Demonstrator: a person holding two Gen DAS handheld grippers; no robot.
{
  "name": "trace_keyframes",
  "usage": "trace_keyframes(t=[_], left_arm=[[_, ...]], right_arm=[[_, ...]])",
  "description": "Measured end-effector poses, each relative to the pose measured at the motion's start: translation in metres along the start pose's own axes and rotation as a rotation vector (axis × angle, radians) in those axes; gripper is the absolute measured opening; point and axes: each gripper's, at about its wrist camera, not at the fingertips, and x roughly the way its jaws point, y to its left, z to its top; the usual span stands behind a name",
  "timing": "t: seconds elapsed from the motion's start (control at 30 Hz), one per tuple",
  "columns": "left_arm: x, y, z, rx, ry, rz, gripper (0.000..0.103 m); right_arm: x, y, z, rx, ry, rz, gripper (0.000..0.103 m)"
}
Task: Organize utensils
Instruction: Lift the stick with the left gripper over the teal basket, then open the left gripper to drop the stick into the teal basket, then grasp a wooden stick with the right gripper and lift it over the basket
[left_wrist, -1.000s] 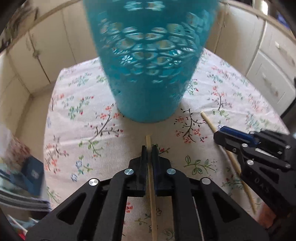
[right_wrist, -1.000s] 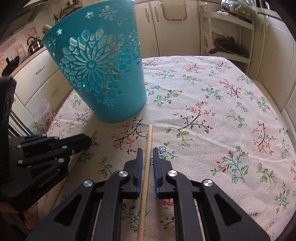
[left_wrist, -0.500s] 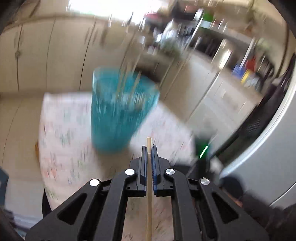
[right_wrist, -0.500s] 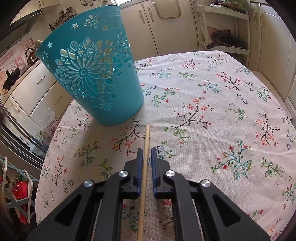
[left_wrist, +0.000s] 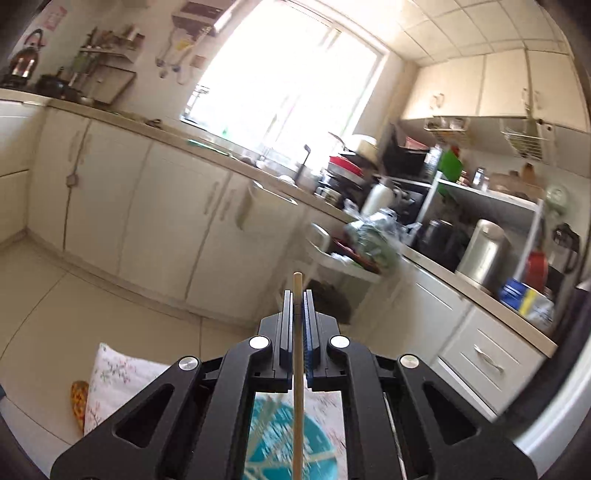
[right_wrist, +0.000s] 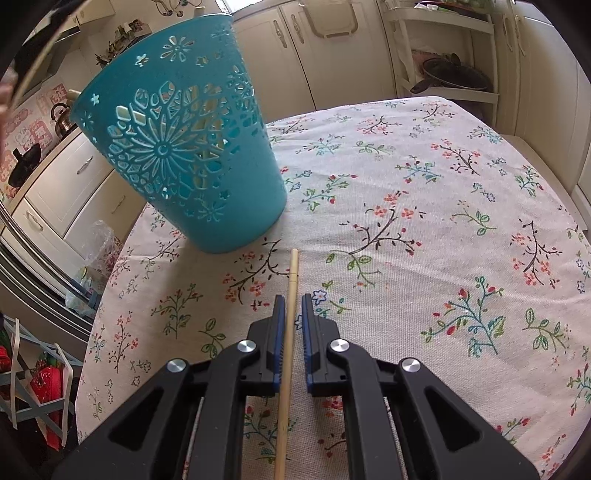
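My left gripper (left_wrist: 297, 295) is shut on a wooden chopstick (left_wrist: 297, 354) and is raised high, pointing out at the kitchen. The teal cut-out basket (left_wrist: 288, 443) shows blurred below it, between the gripper's arms. In the right wrist view the same basket (right_wrist: 184, 147) stands on the floral tablecloth (right_wrist: 424, 221) at the upper left. My right gripper (right_wrist: 293, 306) is low over the cloth with its jaws slightly apart around a second wooden chopstick (right_wrist: 290, 332) lying on the cloth. That chopstick's tip points toward the basket's base.
Cream kitchen cabinets (left_wrist: 166, 229) and a cluttered counter (left_wrist: 406, 206) surround the table. The table's left edge (right_wrist: 107, 295) drops to a rack and bags on the floor. A shelf with a pan (right_wrist: 454, 77) stands behind the table.
My left gripper lifted its chopstick off the cloth and swung up above the basket, and left the right wrist view. My right gripper stayed around its chopstick, jaws still slightly apart.
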Motion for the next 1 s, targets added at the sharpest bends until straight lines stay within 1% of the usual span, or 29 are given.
trace_keyframes(t=[0.1, 0.17, 0.3, 0.47, 0.67, 0.7, 0.73, 0.77, 0.8, 0.83, 0.87, 0.9, 0.93, 1.0], left_arm=[[0.019, 0.002, -0.003, 0.014, -0.029, 0.038, 0.005], [0.028, 0.003, -0.006, 0.02, -0.029, 0.054, 0.005], [0.032, 0.008, -0.017, 0.041, -0.011, 0.071, 0.005], [0.031, 0.005, -0.04, 0.112, 0.035, 0.091, 0.005], [0.027, -0.002, -0.062, 0.21, 0.166, 0.066, 0.005], [0.018, -0.002, -0.063, 0.218, 0.162, 0.073, 0.005], [0.01, 0.001, -0.062, 0.216, 0.154, 0.077, 0.006], [-0.002, 0.005, -0.06, 0.205, 0.136, 0.089, 0.009], [-0.017, 0.01, -0.058, 0.187, 0.109, 0.108, 0.015], [-0.03, 0.017, -0.057, 0.17, 0.087, 0.125, 0.027], [-0.043, 0.024, -0.058, 0.147, 0.065, 0.147, 0.033], [-0.06, 0.036, -0.062, 0.109, 0.048, 0.177, 0.043], [-0.069, 0.046, -0.066, 0.087, 0.053, 0.194, 0.046], [-0.08, 0.065, -0.085, 0.054, 0.103, 0.227, 0.047]], right_arm=[[0.0, -0.003, 0.0, 0.003, 0.001, 0.005, 0.008], [0.0, -0.005, 0.001, 0.004, 0.002, 0.008, 0.008], [0.001, -0.007, 0.001, 0.009, 0.003, 0.015, 0.008], [0.0, -0.012, 0.002, 0.014, 0.004, 0.021, 0.008], [-0.001, -0.014, 0.003, 0.014, 0.005, 0.023, 0.008], [-0.001, -0.014, 0.003, 0.015, 0.005, 0.024, 0.009], [-0.001, -0.014, 0.003, 0.015, 0.004, 0.028, 0.011], [-0.001, -0.013, 0.003, 0.012, 0.004, 0.034, 0.014], [-0.001, -0.012, 0.003, 0.007, 0.004, 0.037, 0.016], [-0.001, -0.009, 0.003, -0.01, 0.005, 0.034, 0.019], [-0.001, -0.006, 0.002, -0.024, 0.005, 0.026, 0.019], [-0.001, -0.002, 0.002, -0.047, 0.007, 0.007, 0.019], [0.0, 0.005, 0.001, -0.084, 0.01, -0.026, 0.019], [0.002, 0.017, -0.001, -0.163, 0.013, -0.096, 0.013]])
